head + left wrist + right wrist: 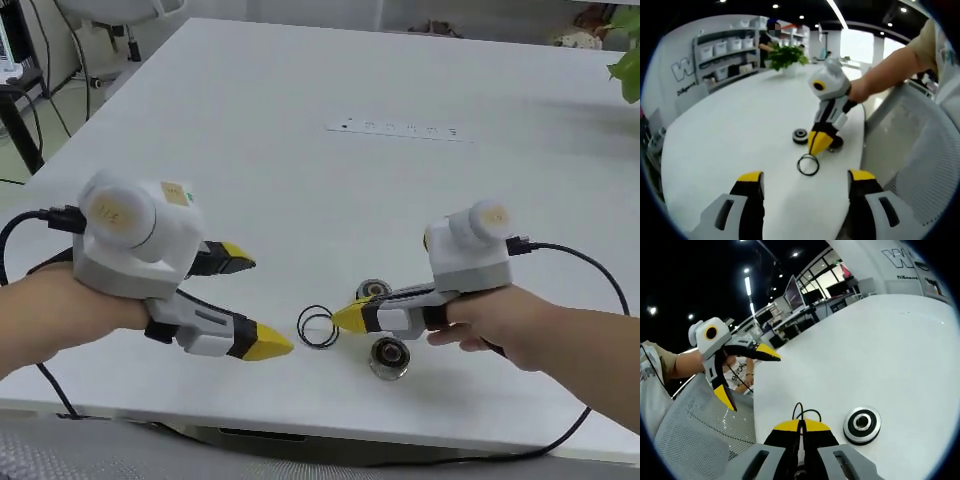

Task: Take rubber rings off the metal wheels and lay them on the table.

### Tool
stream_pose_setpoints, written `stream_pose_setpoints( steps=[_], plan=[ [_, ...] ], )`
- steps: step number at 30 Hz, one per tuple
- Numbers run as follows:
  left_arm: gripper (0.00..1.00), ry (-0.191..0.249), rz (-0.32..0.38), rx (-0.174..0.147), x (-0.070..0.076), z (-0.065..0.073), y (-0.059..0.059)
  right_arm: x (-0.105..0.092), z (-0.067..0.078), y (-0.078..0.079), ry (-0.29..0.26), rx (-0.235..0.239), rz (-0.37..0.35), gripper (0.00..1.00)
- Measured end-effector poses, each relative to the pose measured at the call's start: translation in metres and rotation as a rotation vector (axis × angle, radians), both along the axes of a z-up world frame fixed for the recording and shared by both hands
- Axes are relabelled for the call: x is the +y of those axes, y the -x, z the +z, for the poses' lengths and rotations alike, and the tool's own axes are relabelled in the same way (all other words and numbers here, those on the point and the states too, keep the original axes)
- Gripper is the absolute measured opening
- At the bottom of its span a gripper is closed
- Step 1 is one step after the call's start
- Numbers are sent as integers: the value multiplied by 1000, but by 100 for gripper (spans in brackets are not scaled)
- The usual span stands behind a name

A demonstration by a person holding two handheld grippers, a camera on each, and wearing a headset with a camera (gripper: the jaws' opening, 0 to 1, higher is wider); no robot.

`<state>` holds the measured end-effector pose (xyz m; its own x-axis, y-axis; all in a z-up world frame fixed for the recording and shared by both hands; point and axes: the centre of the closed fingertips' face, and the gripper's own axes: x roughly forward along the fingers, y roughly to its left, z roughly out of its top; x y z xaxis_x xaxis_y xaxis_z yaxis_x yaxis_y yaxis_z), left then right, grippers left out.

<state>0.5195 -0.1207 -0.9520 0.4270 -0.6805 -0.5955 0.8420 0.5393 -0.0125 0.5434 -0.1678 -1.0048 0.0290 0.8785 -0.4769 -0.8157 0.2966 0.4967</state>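
Rubber ring (809,412) nipped by right gripper (801,426) fingers, left gripper (805,176) fingers spread

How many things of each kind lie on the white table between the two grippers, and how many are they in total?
Metal wheels: 2
Rubber rings: 2, as far as the overlapping loops show, at the tip of the right gripper
Total: 4
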Motion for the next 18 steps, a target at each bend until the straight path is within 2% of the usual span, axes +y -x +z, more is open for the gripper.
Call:
stream_pose_setpoints(
  steps=[10,18],
  plan=[
    [69,-1,11,8,3,-3,0,-6,-11,-3,43,12,-29,0],
    [68,-4,10,13,2,-4,-1,-7,-13,-3,54,-11,-25,2]
  ],
)
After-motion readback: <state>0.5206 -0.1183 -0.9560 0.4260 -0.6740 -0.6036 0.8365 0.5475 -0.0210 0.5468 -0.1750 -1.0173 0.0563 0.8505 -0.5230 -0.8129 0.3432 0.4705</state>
